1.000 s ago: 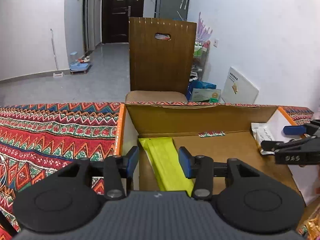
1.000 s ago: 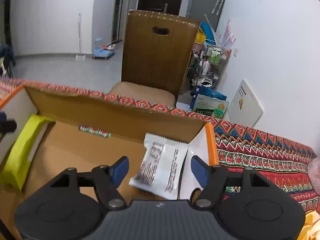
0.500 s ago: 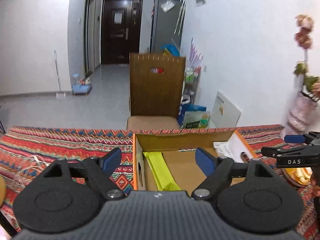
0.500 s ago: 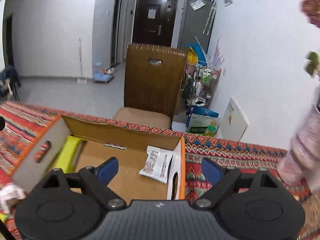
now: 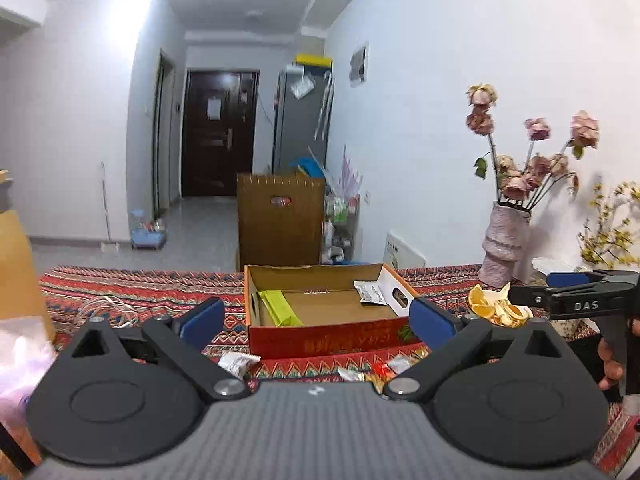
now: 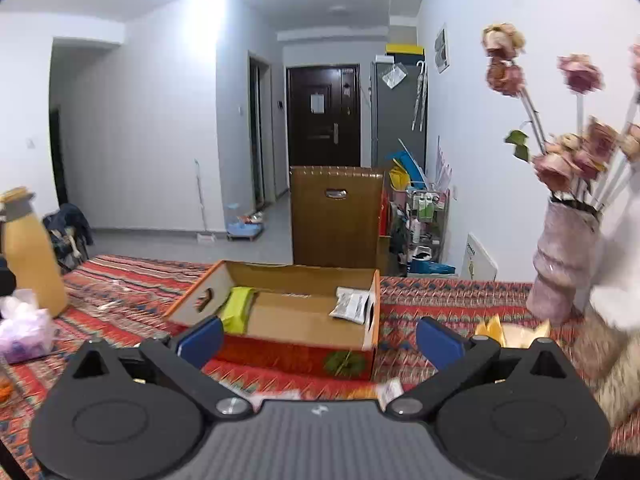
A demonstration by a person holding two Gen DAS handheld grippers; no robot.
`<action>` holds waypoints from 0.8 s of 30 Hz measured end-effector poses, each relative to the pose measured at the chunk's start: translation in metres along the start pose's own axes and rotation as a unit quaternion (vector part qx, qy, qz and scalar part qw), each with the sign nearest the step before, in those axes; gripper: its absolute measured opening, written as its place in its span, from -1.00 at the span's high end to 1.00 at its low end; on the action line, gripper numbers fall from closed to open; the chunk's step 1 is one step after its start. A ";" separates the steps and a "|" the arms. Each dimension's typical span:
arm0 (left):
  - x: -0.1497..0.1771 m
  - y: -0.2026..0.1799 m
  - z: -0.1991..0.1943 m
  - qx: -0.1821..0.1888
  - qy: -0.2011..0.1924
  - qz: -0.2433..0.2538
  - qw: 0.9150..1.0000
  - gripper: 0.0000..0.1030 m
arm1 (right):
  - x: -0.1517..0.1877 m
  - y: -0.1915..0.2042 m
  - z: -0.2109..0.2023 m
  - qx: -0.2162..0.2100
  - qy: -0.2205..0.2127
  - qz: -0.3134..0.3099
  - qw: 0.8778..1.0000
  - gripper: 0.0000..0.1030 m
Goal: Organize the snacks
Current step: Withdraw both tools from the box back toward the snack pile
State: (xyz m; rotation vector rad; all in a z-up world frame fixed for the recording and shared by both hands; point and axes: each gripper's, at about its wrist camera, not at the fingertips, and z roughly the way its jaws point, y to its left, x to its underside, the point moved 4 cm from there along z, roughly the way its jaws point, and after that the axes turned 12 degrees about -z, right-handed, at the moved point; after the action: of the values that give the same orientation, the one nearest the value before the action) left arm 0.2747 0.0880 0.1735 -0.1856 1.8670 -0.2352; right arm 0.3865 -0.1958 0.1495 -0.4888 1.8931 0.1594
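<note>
Snack packets (image 5: 236,361) lay loose on the patterned counter (image 5: 132,296) at six o'clock of the cardboard box (image 5: 320,340), probably awaiting sorting. Inside it, a yellow-green packet (image 6: 237,307) leaned at nine o'clock and a white sachet (image 6: 351,305) at three. Left gripper (image 5: 316,318) and right gripper (image 6: 318,338) hung before the box, jaws just opened wide apart and empty, apparently ready for the next pick.

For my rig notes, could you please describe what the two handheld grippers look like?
Both are matte black plastic. The left gripper and right gripper each have two round discs, angled linkage arms with silver pivot bolts, a ribbed grey body and blue finger pads. White "DAS" lettering marks the right one's side.
</note>
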 end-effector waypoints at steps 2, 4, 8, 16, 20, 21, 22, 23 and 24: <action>0.019 -0.003 -0.020 -0.005 -0.014 0.003 1.000 -0.99 | 0.019 0.007 -0.023 -0.002 -0.008 0.004 1.000 -1.00; 0.040 -0.005 -0.038 -0.006 -0.018 0.006 1.000 -1.00 | 0.040 0.015 -0.045 -0.005 -0.022 0.009 1.000 -1.00; 0.088 0.000 -0.061 -0.009 -0.008 0.001 1.000 -1.00 | 0.091 0.031 -0.078 -0.015 -0.019 0.042 0.999 -1.00; 0.181 0.017 -0.068 -0.029 0.072 -0.033 0.996 -1.00 | 0.195 0.080 -0.111 0.008 0.013 0.035 0.999 -1.00; 0.202 0.025 -0.061 -0.041 0.101 -0.023 0.994 -1.00 | 0.225 0.096 -0.105 0.003 0.038 0.018 0.999 -1.00; 0.204 0.026 -0.058 -0.043 0.105 -0.022 0.993 -1.00 | 0.229 0.098 -0.102 0.004 0.044 0.011 0.999 -1.00; 0.204 0.026 -0.055 -0.045 0.106 -0.022 0.993 -1.00 | 0.231 0.099 -0.099 0.002 0.050 0.008 0.999 -1.00; 0.204 0.028 -0.054 -0.045 0.105 -0.023 0.993 -1.00 | 0.232 0.100 -0.095 0.001 0.058 0.008 0.998 -1.00; 0.203 0.028 -0.052 -0.046 0.104 -0.023 0.993 -1.00 | 0.235 0.101 -0.092 0.000 0.063 0.008 0.998 -1.00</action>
State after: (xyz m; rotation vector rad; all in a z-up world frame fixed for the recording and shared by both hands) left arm 0.1636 0.0692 -0.0056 -0.2765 2.0841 -0.2071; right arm 0.1966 -0.1963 -0.0445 -0.4937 2.0196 0.1416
